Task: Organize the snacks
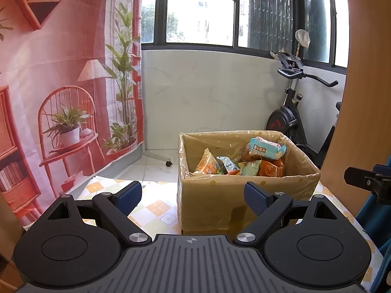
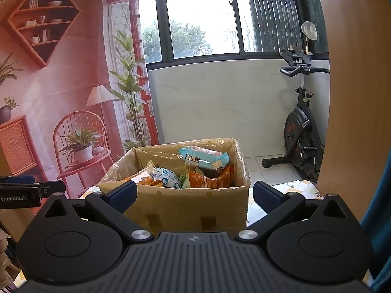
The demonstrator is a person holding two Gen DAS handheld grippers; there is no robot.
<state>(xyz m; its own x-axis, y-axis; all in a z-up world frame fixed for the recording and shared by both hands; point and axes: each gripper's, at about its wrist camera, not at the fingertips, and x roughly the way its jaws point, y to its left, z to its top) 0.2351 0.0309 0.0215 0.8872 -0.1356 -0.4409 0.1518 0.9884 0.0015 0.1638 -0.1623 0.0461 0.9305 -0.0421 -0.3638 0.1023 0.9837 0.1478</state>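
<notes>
A big printed cloth [image 1: 61, 85] with a red chair on it hangs at the left. A window [image 2: 200, 17] runs along the back, and an exercise bike [image 2: 303, 144] stands on the floor at the right, past the tabletop.

The tabletop [image 1: 156, 210] has a tile and flower cover. On it sits a brown box [image 2: 185, 202] with a clear plastic liner. Its top is open, so things can go in or come out from above. The box stands near the far edge of the tabletop, with the floor showing behind it.

The snacks [image 1: 244, 161] all lie inside the box, piled loose. A light blue pack [image 2: 205, 158] rests on top at the back. Orange packs [image 2: 210, 179] lean at the right side, and a white and blue one [image 2: 166, 177] lies at the left. No snack shows on the tabletop. This could be snacks already tidied into the box, or a box still to be sorted out; the pictures fit both.

The left gripper [image 1: 193, 195] and the right gripper [image 2: 193, 196] both point at the box from the near side. The jaws of each are wide apart and hold nothing. There is open tabletop left of the box. A wood panel [image 2: 356, 97] stands close on the right, so that side is tight. The way over the near wall of the box looks clear.
</notes>
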